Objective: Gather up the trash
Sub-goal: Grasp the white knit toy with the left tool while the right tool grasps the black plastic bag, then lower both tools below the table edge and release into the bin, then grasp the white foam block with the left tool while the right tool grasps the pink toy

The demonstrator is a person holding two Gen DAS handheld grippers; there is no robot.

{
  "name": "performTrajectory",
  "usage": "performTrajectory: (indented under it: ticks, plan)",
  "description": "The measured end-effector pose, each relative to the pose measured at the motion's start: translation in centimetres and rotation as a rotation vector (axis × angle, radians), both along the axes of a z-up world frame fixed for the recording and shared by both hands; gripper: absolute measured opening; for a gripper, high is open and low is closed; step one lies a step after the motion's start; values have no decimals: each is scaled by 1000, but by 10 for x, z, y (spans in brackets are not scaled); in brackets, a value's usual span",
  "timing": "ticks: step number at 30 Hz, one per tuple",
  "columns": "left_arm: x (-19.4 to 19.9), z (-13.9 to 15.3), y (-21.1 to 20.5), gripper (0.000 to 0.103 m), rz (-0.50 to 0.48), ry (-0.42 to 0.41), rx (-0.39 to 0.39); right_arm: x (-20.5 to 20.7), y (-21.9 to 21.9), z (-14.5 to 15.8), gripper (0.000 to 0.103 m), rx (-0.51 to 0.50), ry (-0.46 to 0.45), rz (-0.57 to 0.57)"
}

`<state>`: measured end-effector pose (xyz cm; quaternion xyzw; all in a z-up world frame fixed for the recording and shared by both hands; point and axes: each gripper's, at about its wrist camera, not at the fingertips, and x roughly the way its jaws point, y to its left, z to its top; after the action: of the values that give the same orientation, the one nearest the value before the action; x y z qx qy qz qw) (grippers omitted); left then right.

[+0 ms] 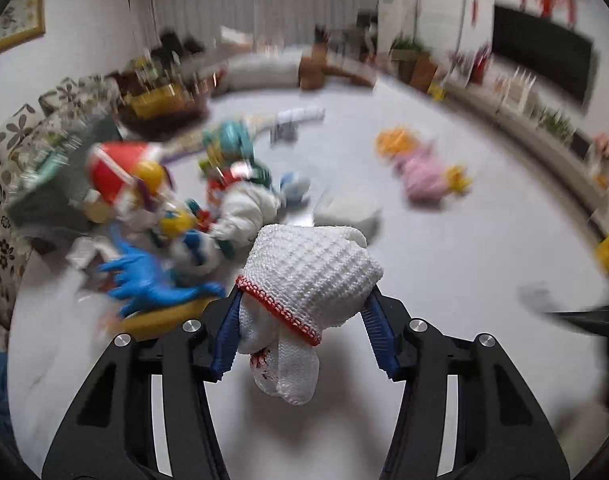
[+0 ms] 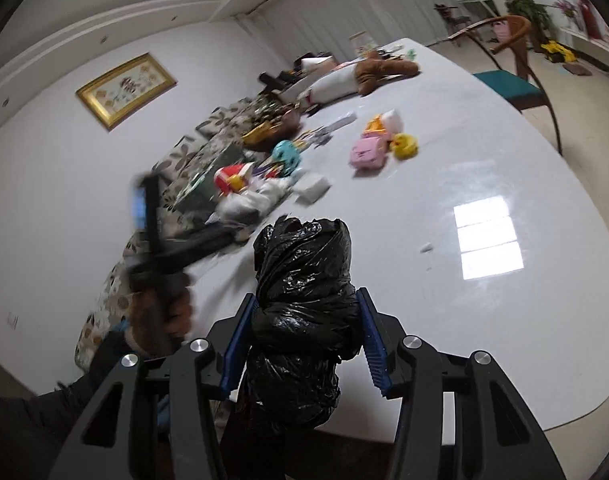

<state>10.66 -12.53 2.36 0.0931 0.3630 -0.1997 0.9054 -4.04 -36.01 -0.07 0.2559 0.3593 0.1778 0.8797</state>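
The left tool (image 1: 302,316) is seen partly closed, its blue pads (image 1: 229,332) pressed against the two sides of a white knitted glove (image 1: 304,284), which is held up off the white bench (image 1: 444,280). The glove is bunched into a lump, a red-trimmed cuff is folded over a second white layer, and a small red stain is visible near its lower end. The right tool (image 2: 304,336) is set at a middling width and is clamped on a black trash bag (image 2: 304,292), whose crinkled, glossy plastic is gathered into a thick upright bundle between the pads, with the rest hanging below the fingers. In the left wrist view, a blurred heap of toys and wrappers (image 1: 176,208) is shown on the bench just beyond the glove, with a blue rubber glove (image 1: 152,280) at its near edge and a pink and yellow toy (image 1: 424,168) lying apart farther out; a dark television (image 1: 544,60) and a low shelf are visible along the far wall. In the right wrist view alone, the person's hand (image 2: 160,312) gripping the left tool's handle is shown at the left, blurred, along with a dark sleeve (image 2: 44,412), a gold-framed picture (image 2: 124,88) on the wall, a wooden chair (image 2: 512,80) with a teal seat, and a window's reflection (image 2: 488,236) on the bench.
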Motion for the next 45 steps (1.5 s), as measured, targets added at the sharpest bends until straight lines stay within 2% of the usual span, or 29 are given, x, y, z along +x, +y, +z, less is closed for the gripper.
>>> performTrajectory:
  ticks: [4,6,9,12,14,15,16,17,18,19,20,22,23,26,29,30,31,33,34,37,40,45]
  plan:
    - [-87,43,42,53,-68,-82,-89,-12,23,13,49,-39,-41,103]
    - [-132,50,62,54,-102,-90,-107,-24,39,19,49,-71,-56,170]
    - [-171,43,75,55,-141,-53,-115,-45,63,19,49,-108,-40,285]
    - [-207,16,87,56,-145,10,-55,-69,85,7,49,-151,19,389]
    - [-221,-13,94,58,-156,86,-36,-80,96,-6,50,-185,70,438]
    - [-224,-29,95,60,-154,123,-18,-85,101,-20,52,-201,113,462]
    - [-226,-51,94,67,-150,167,11,-86,105,-34,52,-211,154,470]
    - [-226,-71,93,71,-146,197,39,-85,107,-47,59,-221,185,473]
    - [-225,-86,93,81,-136,211,63,-84,111,-66,72,-238,232,483]
    - [-223,-109,91,84,-134,244,100,-84,114,-84,74,-262,265,478]
    - [-222,-125,90,84,-141,277,121,-81,116,-106,74,-295,300,465]
    - [-213,-151,90,84,-111,334,164,-79,115,-131,73,-333,351,457]
    - [-211,-156,92,84,-104,354,161,-81,114,-135,73,-354,356,444]
    - [-211,-134,103,84,-94,332,95,-90,105,-111,72,-346,299,447]
    - [-203,-85,115,84,-82,259,-21,-88,86,-46,75,-299,138,407]
    - [-199,-67,118,85,-78,226,-63,-78,75,-20,79,-301,69,362]
    - [-192,-44,121,90,-65,173,-111,-66,67,0,81,-313,15,318]
    - [-184,-13,123,91,-34,84,-166,-32,52,28,84,-369,-72,217]
    - [-175,2,125,91,-14,35,-197,-14,46,35,85,-394,-103,170]
    - [-146,22,122,91,55,-35,-233,60,24,43,85,-437,-140,50]
    - [-121,20,115,91,79,-2,-272,139,9,30,85,-474,-99,-52]
    - [-100,-4,106,91,75,84,-259,217,21,4,82,-462,-27,-48]
